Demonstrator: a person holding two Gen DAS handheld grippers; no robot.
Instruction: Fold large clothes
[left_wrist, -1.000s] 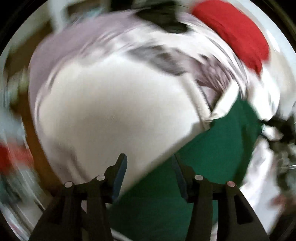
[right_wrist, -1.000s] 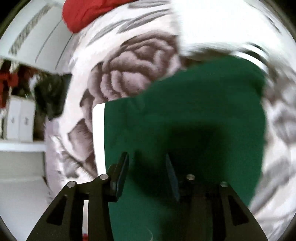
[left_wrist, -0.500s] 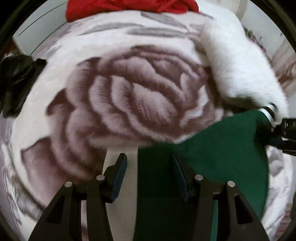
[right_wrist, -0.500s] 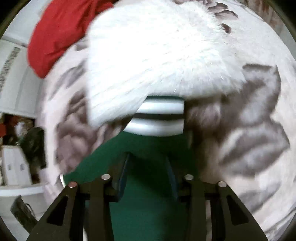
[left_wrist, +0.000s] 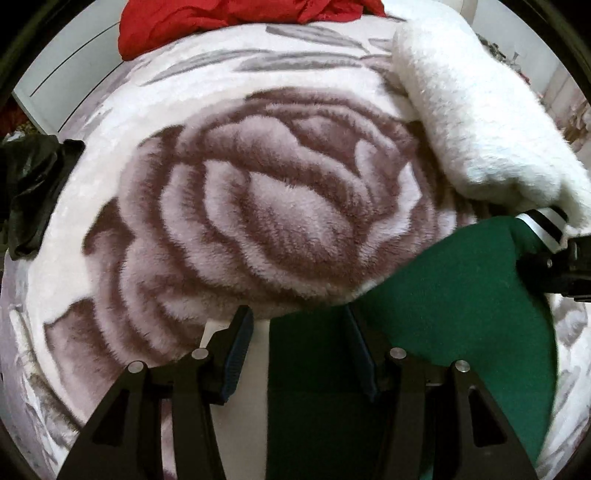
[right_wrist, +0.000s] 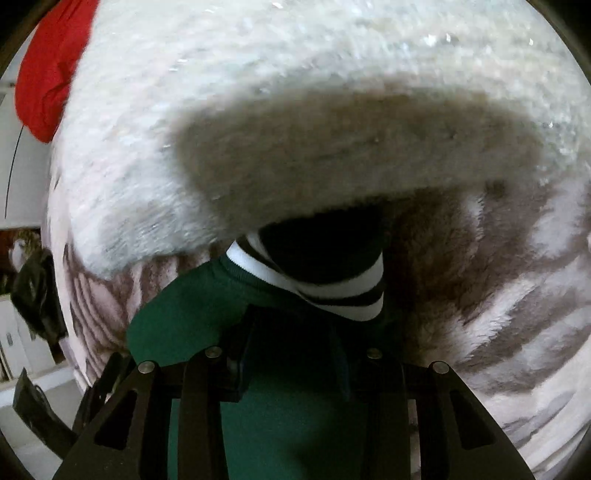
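Observation:
A dark green garment (left_wrist: 436, 314) with a white side panel (left_wrist: 258, 362) lies on the rose-patterned blanket (left_wrist: 258, 206). Its black-and-white striped cuff (left_wrist: 543, 225) reaches under a fluffy white garment (left_wrist: 476, 110). My left gripper (left_wrist: 299, 347) is open over the green garment's near edge, jaws apart with cloth below. My right gripper (right_wrist: 291, 354) is low over the green sleeve (right_wrist: 295, 413), close to the striped cuff (right_wrist: 332, 288). Its jaws stand apart with green cloth between them. The right gripper's body shows at the right edge of the left wrist view (left_wrist: 565, 269).
A red cloth (left_wrist: 229, 18) lies at the far end of the blanket, also in the right wrist view (right_wrist: 44, 74). A black item (left_wrist: 33, 192) sits off the blanket's left edge. The fluffy white garment (right_wrist: 295, 92) fills the upper right wrist view.
Both grippers have moved forward along the green garment. The right one has closed in on the striped cuff and the white garment. The left view has settled over the near edge.

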